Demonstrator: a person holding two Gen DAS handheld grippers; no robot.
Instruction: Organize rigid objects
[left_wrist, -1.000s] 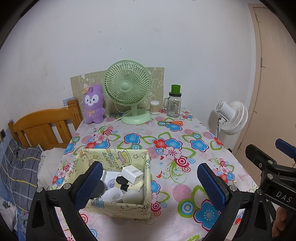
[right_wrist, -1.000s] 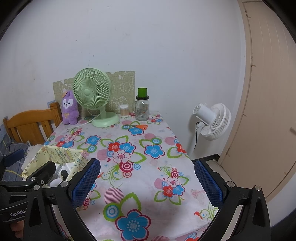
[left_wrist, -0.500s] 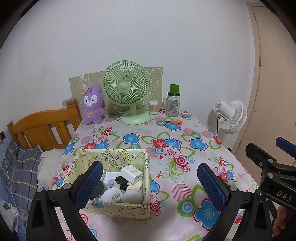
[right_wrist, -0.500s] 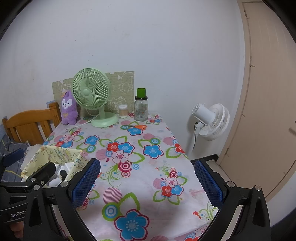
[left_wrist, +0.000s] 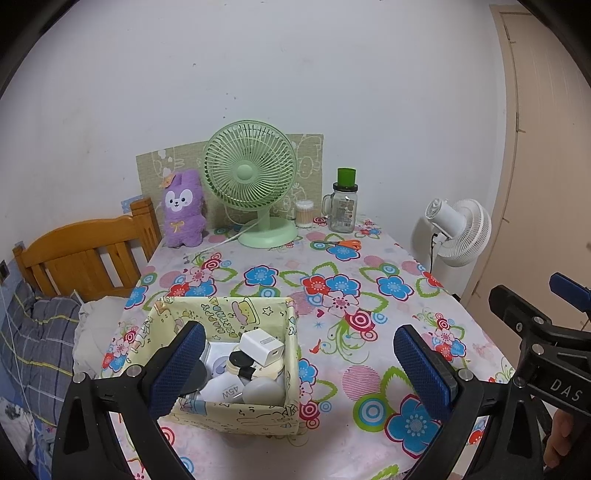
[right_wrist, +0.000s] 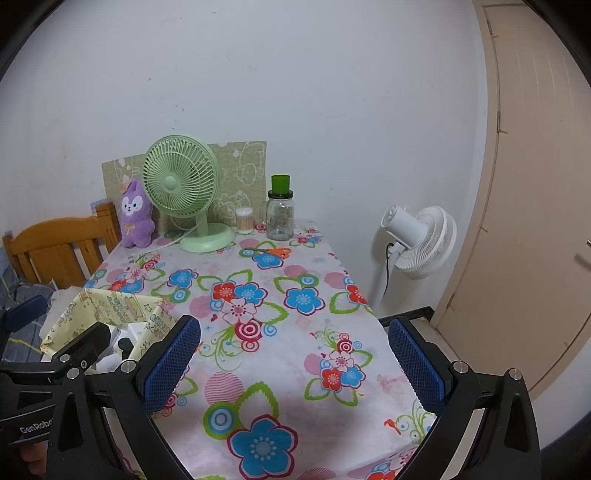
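A pale yellow cartoon-print box (left_wrist: 255, 413) stands on the flowered tablecloth (left_wrist: 332, 288), near the table's front left. Inside it lie several small rigid items, among them a white charger cube (left_wrist: 261, 347) and a white adapter (left_wrist: 225, 388). My left gripper (left_wrist: 301, 365) hangs open above the table's near edge, its left finger over the box. My right gripper (right_wrist: 291, 363) is open too, with nothing between its blue pads, to the right of the box (right_wrist: 110, 301). Orange-handled scissors (left_wrist: 341, 243) lie at the back of the table.
At the back stand a green desk fan (left_wrist: 255, 188), a purple plush toy (left_wrist: 183, 212), a cotton-swab jar (left_wrist: 304, 213) and a glass jar with a green lid (left_wrist: 344, 205). A white floor fan (left_wrist: 460, 232) and a door (right_wrist: 535, 184) are on the right, a wooden headboard (left_wrist: 85, 254) on the left.
Both grippers have drawn back slightly from the table and stay open. The box and its contents have not moved.
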